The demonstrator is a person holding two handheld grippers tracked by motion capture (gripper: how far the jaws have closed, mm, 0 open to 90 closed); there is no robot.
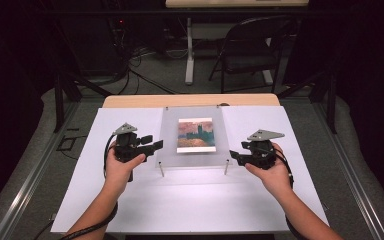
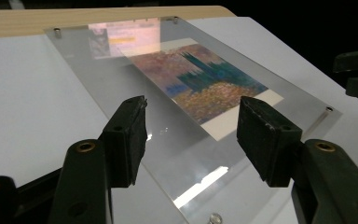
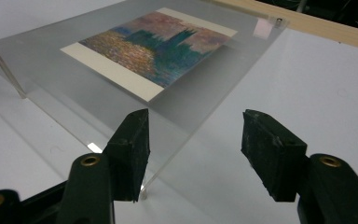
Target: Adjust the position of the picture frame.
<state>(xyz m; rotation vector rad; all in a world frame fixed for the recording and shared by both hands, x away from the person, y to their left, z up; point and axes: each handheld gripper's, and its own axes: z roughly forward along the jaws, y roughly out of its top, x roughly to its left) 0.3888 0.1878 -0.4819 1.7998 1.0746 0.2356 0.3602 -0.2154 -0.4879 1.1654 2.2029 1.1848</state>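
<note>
We hold the left gripper (image 1: 156,145) above the white sheet (image 1: 130,200) at the left side of the clear panel (image 1: 170,130), its jaws spread and aimed at the panel's left edge, with nothing between them. In the left gripper view, the two black pads (image 2: 128,140) stand apart over the near part of the panel, not touching it. The panel sits in the middle of the table (image 1: 190,100), raised on thin metal posts (image 1: 161,169) at its corners, and tilts so that its far edge lies close to the sheet. A print (image 1: 195,135) with a white border lies flat under it, showing blue-green towers against pink and orange. In the left gripper view, glare brightens the panel's far end. To the right, we hold the right gripper (image 1: 234,157) beside the panel's near right corner, jaws also spread and empty, pointing inward at the edge. In the right gripper view, its pads (image 3: 272,149) flank the panel's corner without touching it, and one post (image 3: 7,72) stands at the far left corner. A folding chair (image 1: 252,50) stands beyond the table.
</note>
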